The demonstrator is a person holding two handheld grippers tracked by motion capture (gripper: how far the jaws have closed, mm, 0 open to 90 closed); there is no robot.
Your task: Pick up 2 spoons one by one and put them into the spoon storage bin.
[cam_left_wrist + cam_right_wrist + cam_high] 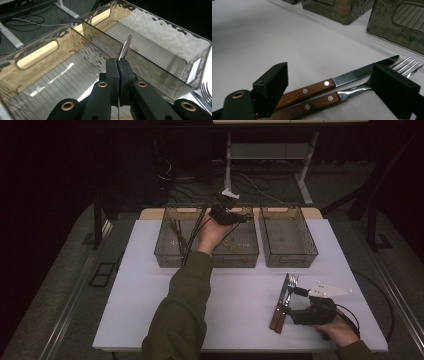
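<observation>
The left gripper [119, 65] had its black foam pads pressed together on a thin, polished metal piece [125, 47], probably a spoon seen edge-on, though the view was too narrow to be sure. Its long axis ran up and slightly right from the jaws in the left gripper view, the curved tip pointing at the upper centre of the frame. It hung over the middle bin [62, 82], a translucent smoky plastic box with a ribbed floor, dimpled walls and a slot handle. In the high view that gripper [226, 212] sat at upper centre, above the same bin [247, 255].

At lower right the right gripper [332, 82] stood spread, its block-shaped pads flanking a knife [352, 76] and a fork [362, 87], not pressing on them. Both had brown wooden riveted handles and shiny steel ends, lay side by side on the smooth white table [262, 37], and pointed to the upper right.
</observation>
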